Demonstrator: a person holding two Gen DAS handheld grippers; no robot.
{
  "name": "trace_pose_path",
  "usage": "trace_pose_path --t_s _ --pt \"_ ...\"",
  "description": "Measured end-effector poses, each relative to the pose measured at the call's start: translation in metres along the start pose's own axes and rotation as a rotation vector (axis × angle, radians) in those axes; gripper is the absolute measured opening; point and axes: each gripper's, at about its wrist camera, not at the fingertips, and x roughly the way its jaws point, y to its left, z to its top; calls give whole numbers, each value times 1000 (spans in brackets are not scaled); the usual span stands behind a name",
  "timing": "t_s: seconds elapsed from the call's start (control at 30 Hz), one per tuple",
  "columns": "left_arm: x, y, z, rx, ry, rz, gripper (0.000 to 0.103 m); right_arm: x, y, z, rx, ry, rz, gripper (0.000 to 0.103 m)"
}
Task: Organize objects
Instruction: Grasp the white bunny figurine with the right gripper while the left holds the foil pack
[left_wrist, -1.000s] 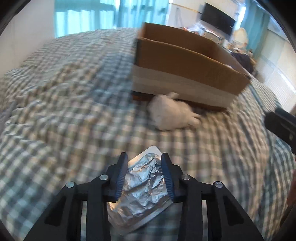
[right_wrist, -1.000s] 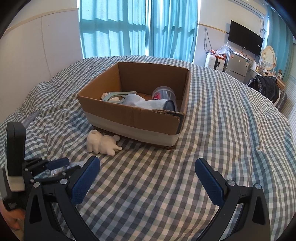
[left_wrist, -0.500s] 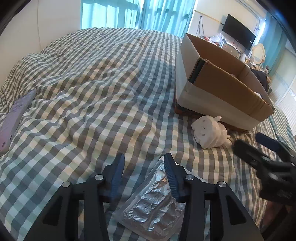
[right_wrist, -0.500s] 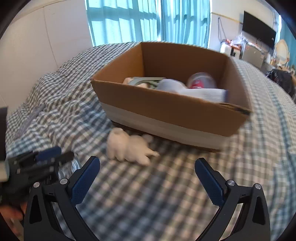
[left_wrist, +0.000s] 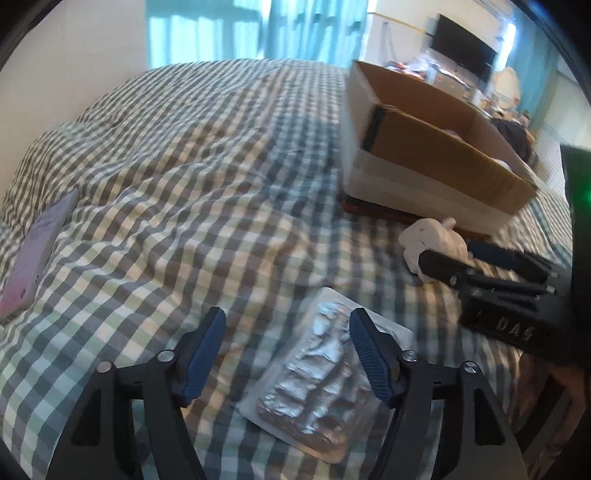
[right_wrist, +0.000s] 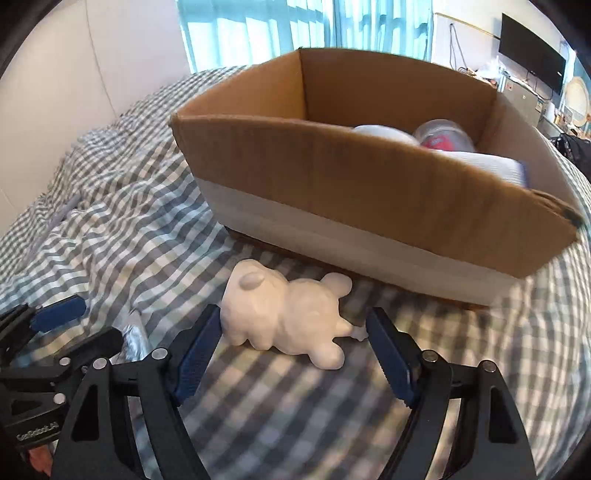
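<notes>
A foil blister pack (left_wrist: 317, 373) lies flat on the checked bedspread. My left gripper (left_wrist: 286, 354) is open above it, with the pack under the right finger. A white toy animal (right_wrist: 288, 317) lies on its side in front of the cardboard box (right_wrist: 354, 192). My right gripper (right_wrist: 291, 354) is open, its fingers on either side of the toy and not closed on it. The toy (left_wrist: 432, 240) and the right gripper (left_wrist: 491, 273) also show in the left wrist view. The box holds a clear jar (right_wrist: 443, 136) and white items.
A pale phone (left_wrist: 33, 258) lies on the bed at far left. The bedspread is rumpled to the left of the box. The left gripper (right_wrist: 44, 339) shows at the lower left of the right wrist view. A TV and furniture stand beyond the bed.
My left gripper has opened and let go of the foil pack, which now lies on the bed. My right gripper has moved forward and down, narrowed, and now straddles the white toy.
</notes>
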Motion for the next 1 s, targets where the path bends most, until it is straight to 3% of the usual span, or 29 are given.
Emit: trace_pose_path --t_s 0.17,0.27,0.33,0.5,0.67,1.0 --pt "-5 -19 -13 117 10 -69 92 -32 -14 -7 9 -31 -20 80" --pt "6 -28 -18 163 54 -77 93 -48 -16 -9 11 -50 -16 80" --pt "18 -32 -18 180 86 -37 93 -55 -16 -11 0 -55 -21 80" --pt "34 -23 -12 121 118 -79 93 -59 -16 -15 -7 -42 -22 79" --pt "30 -26 -13 139 101 -104 77 -59 -14 -22 -16 -32 -25 79" --pt "1 -27 -15 123 41 -130 73 -78 -9 -31 -24 -57 -28 79"
